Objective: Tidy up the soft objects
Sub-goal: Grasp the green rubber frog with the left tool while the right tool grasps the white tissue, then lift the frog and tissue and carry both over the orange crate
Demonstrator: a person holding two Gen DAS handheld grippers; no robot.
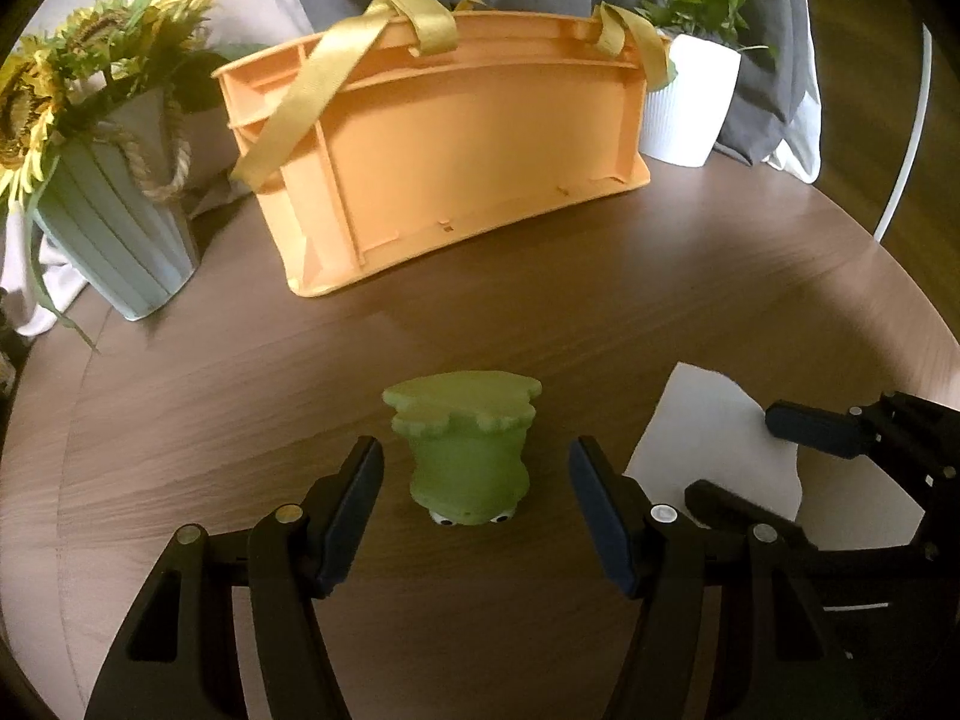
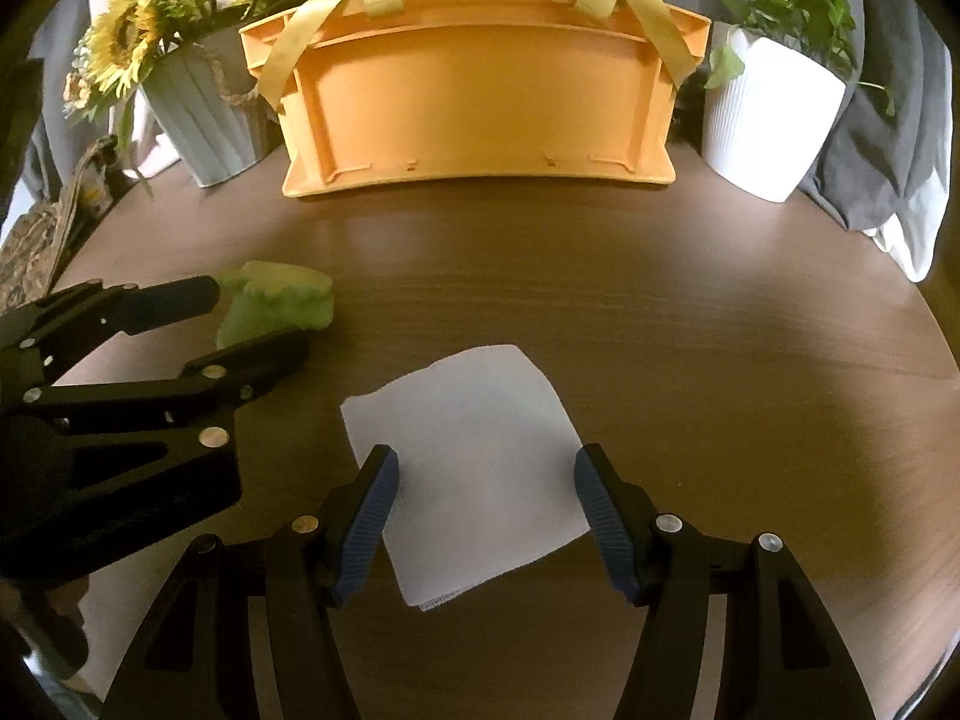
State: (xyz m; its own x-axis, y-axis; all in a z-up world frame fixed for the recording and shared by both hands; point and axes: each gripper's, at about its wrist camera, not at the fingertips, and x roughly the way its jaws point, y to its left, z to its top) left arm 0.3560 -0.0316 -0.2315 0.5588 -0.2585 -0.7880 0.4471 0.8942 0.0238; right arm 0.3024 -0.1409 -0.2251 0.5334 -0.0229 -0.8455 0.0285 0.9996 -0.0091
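Note:
A green soft frog toy (image 1: 462, 414) lies on the round wooden table (image 1: 540, 312), eyes toward the camera. My left gripper (image 1: 475, 456) stands open astride it, with a gap at each pad; the right wrist view shows this gripper (image 2: 255, 318) from the side, one finger on each side of the toy (image 2: 288, 291). A folded white cloth (image 2: 468, 414) lies flat to the right of the toy. My right gripper (image 2: 485, 462) hangs open over the cloth's near half, its pads at the cloth's side edges. An orange plastic basket (image 1: 456, 144) with yellow straps stands at the back.
A grey-green pot of sunflowers (image 1: 114, 228) stands back left of the basket, and a white ribbed pot (image 1: 690, 102) with a green plant stands back right. Grey cushions (image 2: 888, 120) lie behind them. The table edge curves round on both sides.

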